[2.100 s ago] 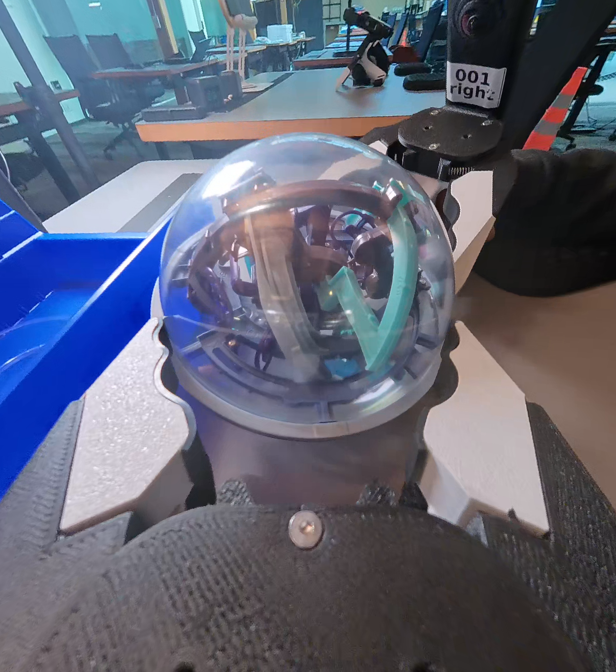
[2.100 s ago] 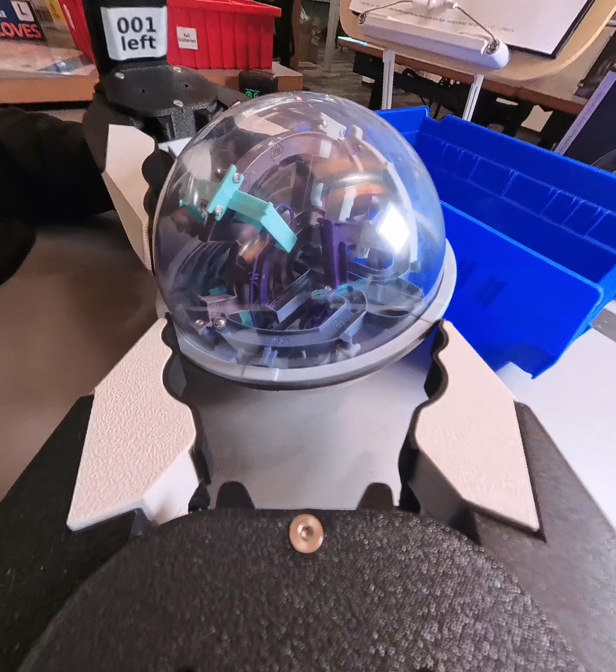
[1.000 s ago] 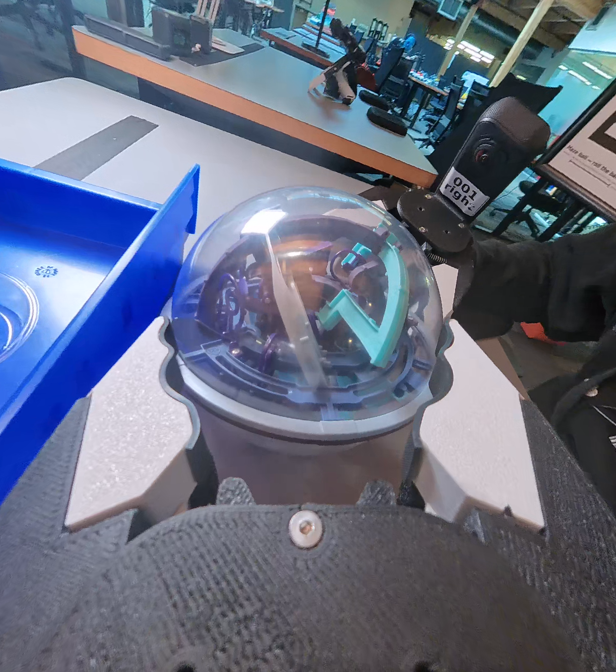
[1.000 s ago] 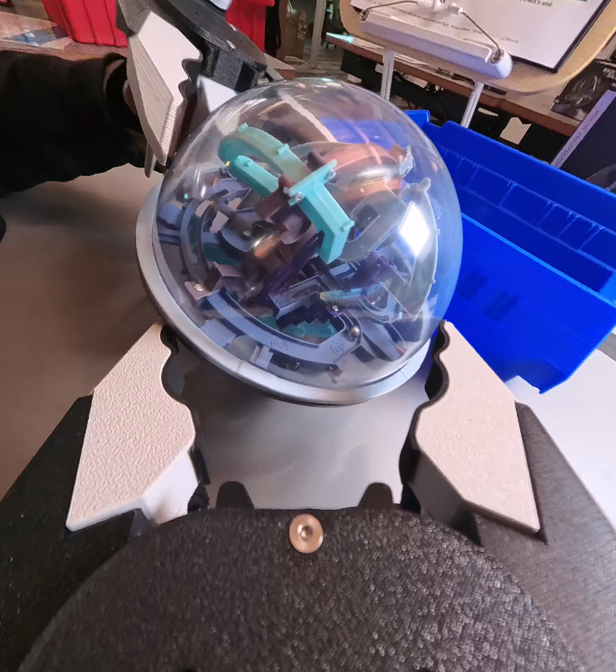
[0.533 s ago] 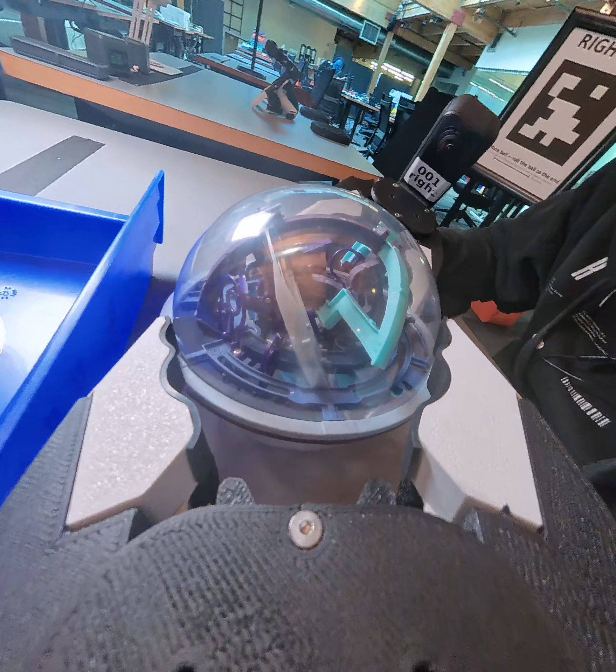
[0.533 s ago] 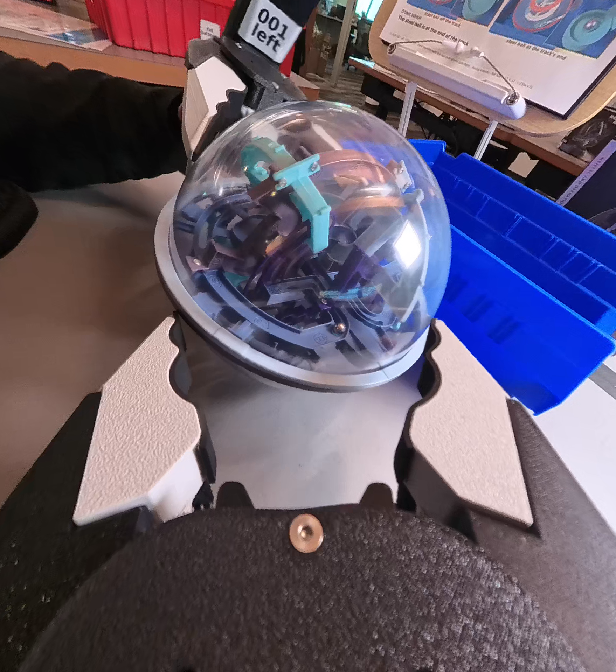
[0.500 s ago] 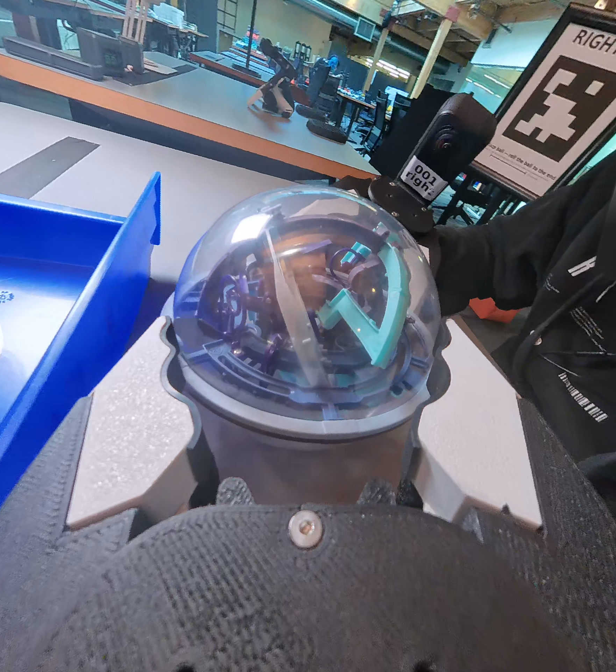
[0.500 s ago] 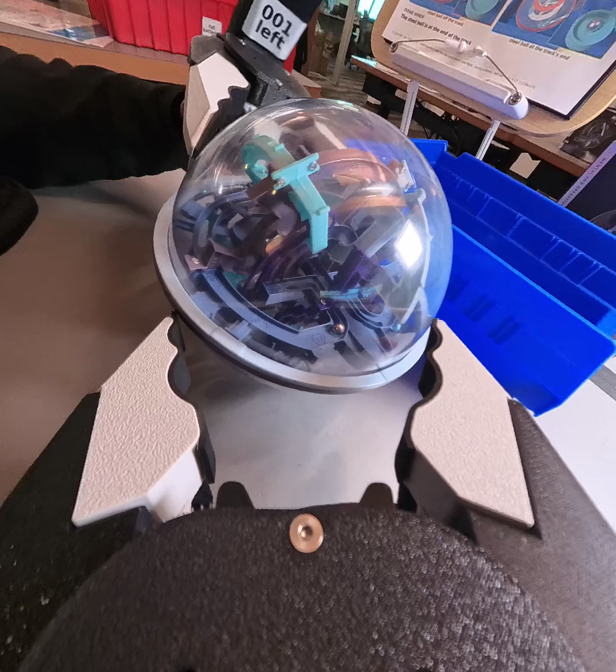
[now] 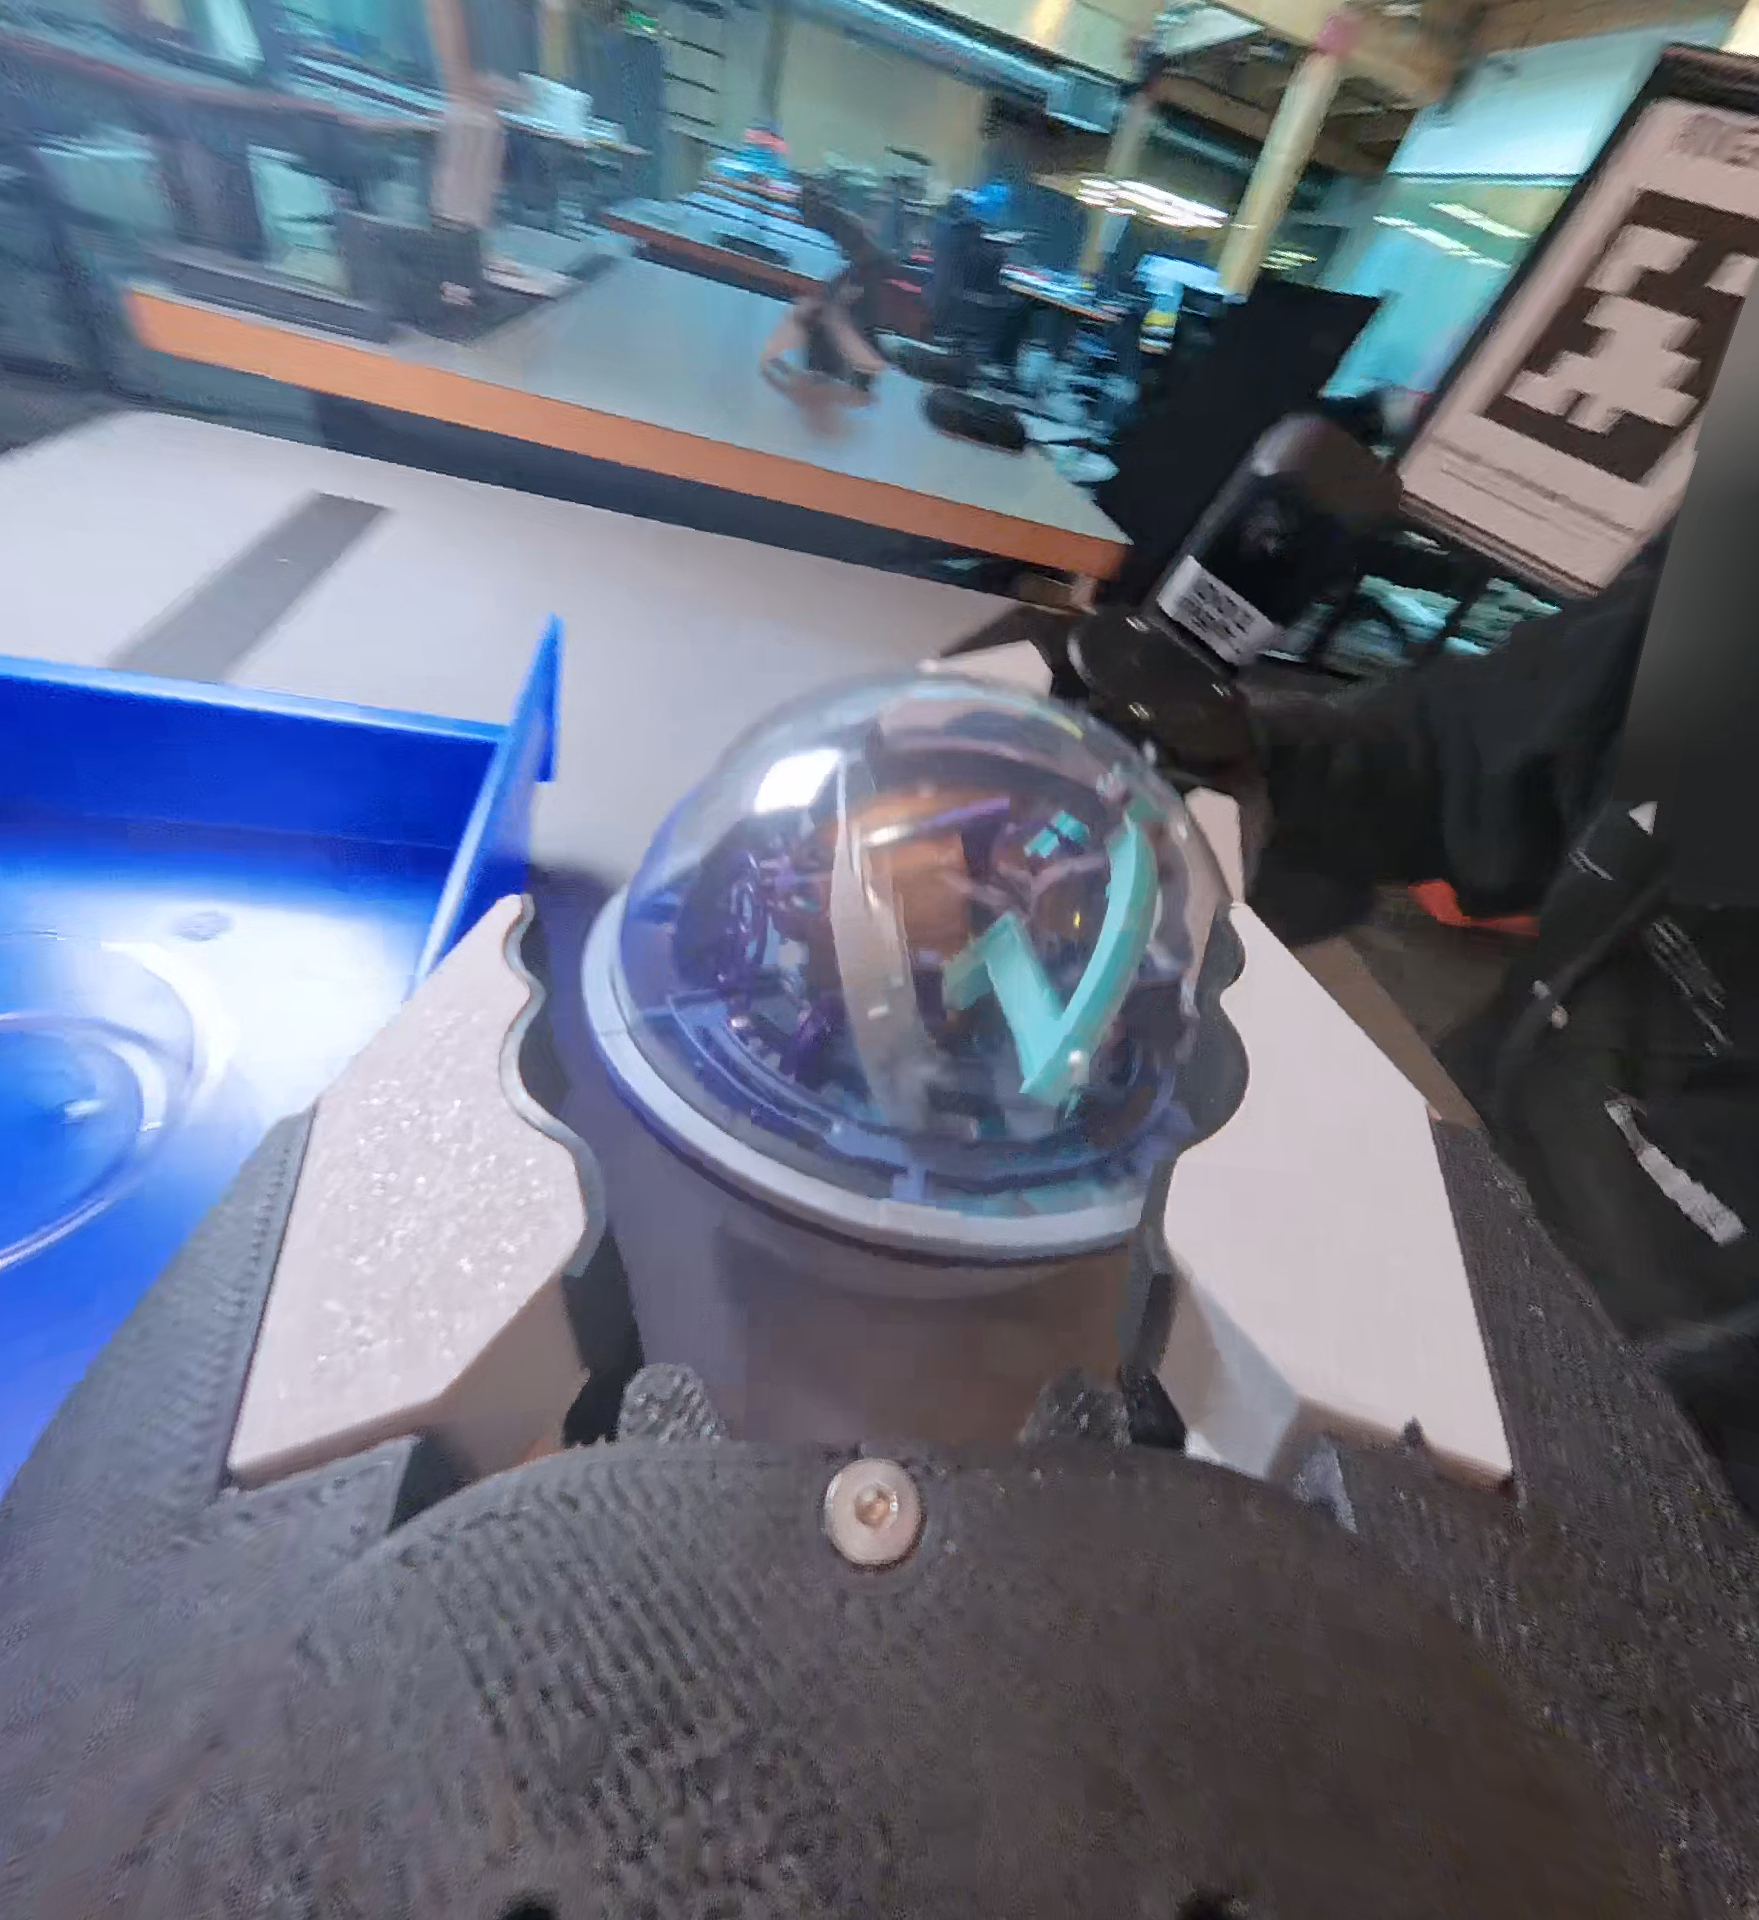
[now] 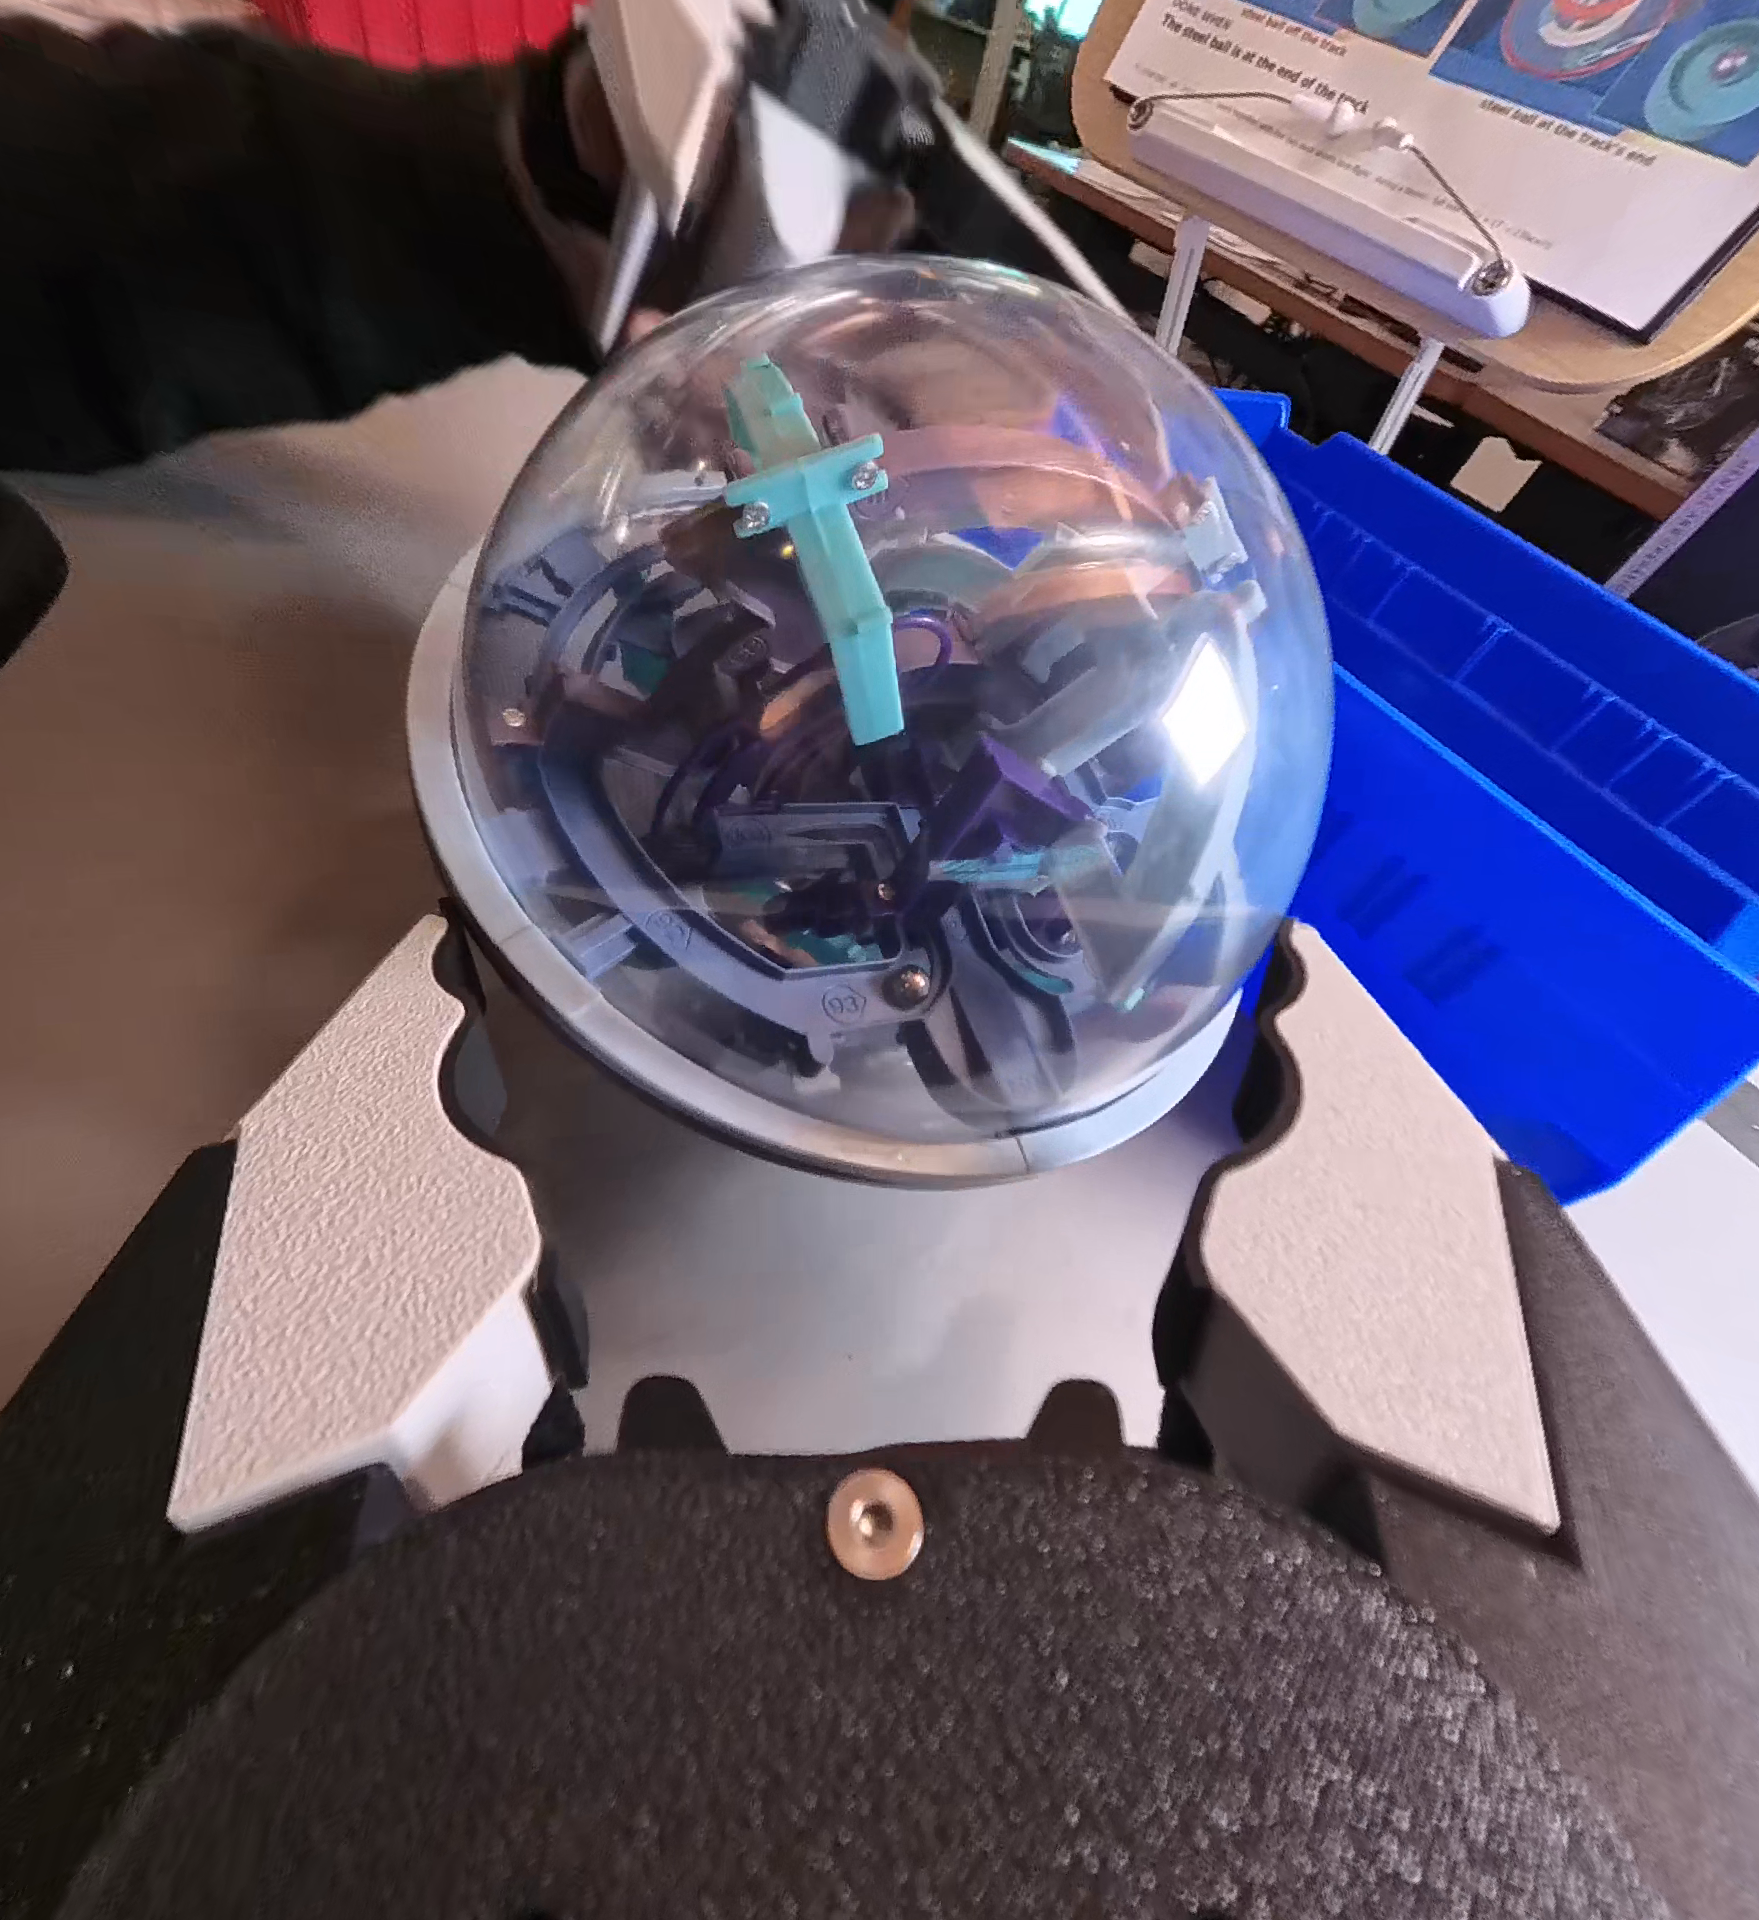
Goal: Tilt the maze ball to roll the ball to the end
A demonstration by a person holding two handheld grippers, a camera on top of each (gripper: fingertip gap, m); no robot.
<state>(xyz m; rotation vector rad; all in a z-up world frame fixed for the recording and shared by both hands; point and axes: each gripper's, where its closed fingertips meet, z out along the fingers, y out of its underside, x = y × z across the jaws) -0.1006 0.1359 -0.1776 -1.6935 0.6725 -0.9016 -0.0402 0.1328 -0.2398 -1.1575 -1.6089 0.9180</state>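
Right wrist view: maze ball (image 10: 885,717) held between both grippers, right gripper (image 10: 870,1049) fingers clamped on its base; small steel ball (image 10: 913,982) low, nearest them; left gripper (image 9: 880,1081) grips opposite.

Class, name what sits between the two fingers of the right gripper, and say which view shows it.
The maze ball sits between the right gripper's fingers, its grey rim cradled by both. The right wrist view shows this.

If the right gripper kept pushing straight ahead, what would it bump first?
The maze ball; the right gripper already clamps it. Straight behind the ball, probably the left gripper, though depth is unclear.
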